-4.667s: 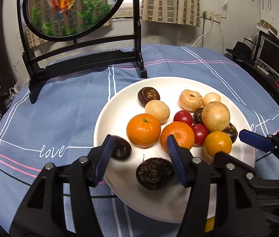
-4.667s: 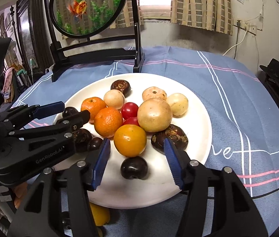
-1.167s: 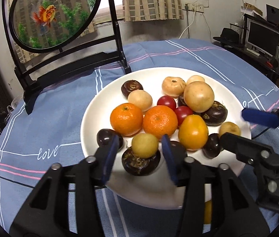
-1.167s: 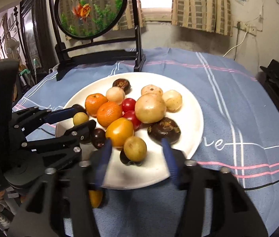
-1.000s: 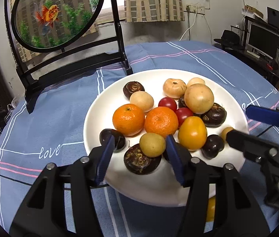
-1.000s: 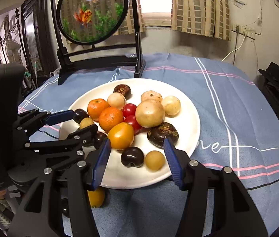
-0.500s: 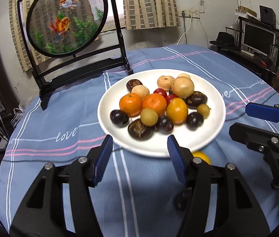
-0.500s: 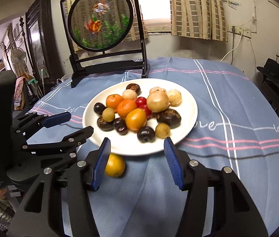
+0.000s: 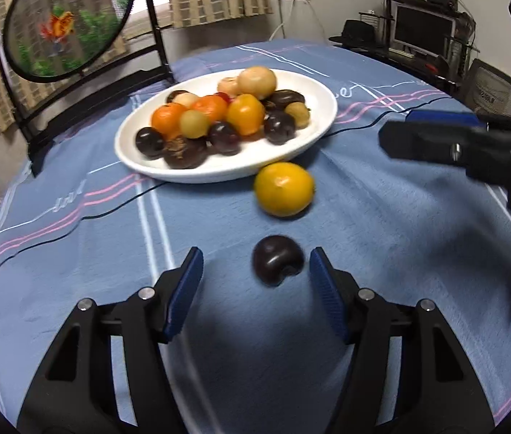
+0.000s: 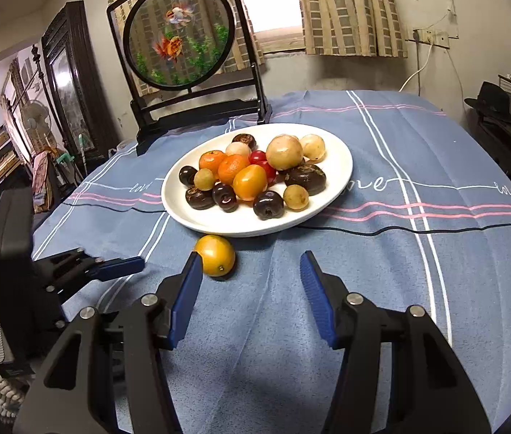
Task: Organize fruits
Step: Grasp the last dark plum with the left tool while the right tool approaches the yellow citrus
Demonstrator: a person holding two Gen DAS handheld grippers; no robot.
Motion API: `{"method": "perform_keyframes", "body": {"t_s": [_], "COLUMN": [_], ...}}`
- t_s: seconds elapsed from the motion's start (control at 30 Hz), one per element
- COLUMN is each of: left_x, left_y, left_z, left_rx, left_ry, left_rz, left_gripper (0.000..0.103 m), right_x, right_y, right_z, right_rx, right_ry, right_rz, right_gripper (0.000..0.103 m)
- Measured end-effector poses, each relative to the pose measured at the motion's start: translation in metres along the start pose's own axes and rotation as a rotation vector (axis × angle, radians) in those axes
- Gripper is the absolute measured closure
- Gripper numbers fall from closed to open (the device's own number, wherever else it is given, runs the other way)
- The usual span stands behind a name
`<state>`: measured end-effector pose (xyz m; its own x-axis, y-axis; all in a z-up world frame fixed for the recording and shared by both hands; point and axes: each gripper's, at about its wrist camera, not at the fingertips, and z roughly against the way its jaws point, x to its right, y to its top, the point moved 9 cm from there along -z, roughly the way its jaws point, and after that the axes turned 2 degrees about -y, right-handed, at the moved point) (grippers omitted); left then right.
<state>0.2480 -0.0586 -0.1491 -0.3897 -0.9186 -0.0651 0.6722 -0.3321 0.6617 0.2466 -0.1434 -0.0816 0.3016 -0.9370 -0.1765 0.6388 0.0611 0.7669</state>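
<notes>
Both my grippers have pulled back from the plate [image 10: 331, 195] — two fruits left on the cloth now show. My left gripper [image 9: 255, 282] is half open, empty, with the dark plum [image 9: 278, 259] between its pads, untouched. The yellow fruit [image 10: 215, 255] lies just beyond — beside my right gripper [image 10: 250, 291], half open and empty.
</notes>
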Motion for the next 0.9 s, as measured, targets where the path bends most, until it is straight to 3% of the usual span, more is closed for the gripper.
{"method": "perform_keyframes", "body": {"t_s": [0.07, 0.1, 0.13, 0.27, 0.53, 0.77, 0.9], "left_x": [0.001, 0.003, 0.004, 0.002, -0.027, -0.050, -0.054], "left_y": [0.000, 0.000, -0.001, -0.003, -0.005, -0.005, -0.006], "left_z": [-0.007, -0.011, -0.014, -0.013, 0.006, 0.003, -0.001], "left_rx": [-0.017, -0.029, -0.044, -0.037, 0.002, -0.006, -0.015], "left_ry": [-0.024, -0.048, -0.082, -0.098, 0.015, 0.051, 0.051], "left_rz": [0.006, 0.010, 0.021, 0.047, 0.085, 0.140, 0.148], "left_gripper": [0.046, 0.062, 0.071, 0.072, 0.072, 0.072, 0.072], "right_x": [-0.001, -0.001, -0.002, -0.009, -0.042, -0.047, -0.043], "right_y": [-0.001, -0.002, -0.003, -0.006, -0.006, -0.006, -0.009], "right_z": [-0.002, -0.004, -0.006, -0.012, -0.051, -0.072, -0.084], "right_rx": [-0.008, -0.013, -0.020, -0.046, -0.148, -0.190, -0.222], "right_ry": [0.003, 0.005, 0.007, 0.013, 0.031, 0.014, 0.015], "right_rz": [0.003, 0.003, 0.007, 0.031, 0.125, 0.138, 0.121], "right_gripper": [0.046, 0.046, 0.046, 0.046, 0.046, 0.046, 0.062]}}
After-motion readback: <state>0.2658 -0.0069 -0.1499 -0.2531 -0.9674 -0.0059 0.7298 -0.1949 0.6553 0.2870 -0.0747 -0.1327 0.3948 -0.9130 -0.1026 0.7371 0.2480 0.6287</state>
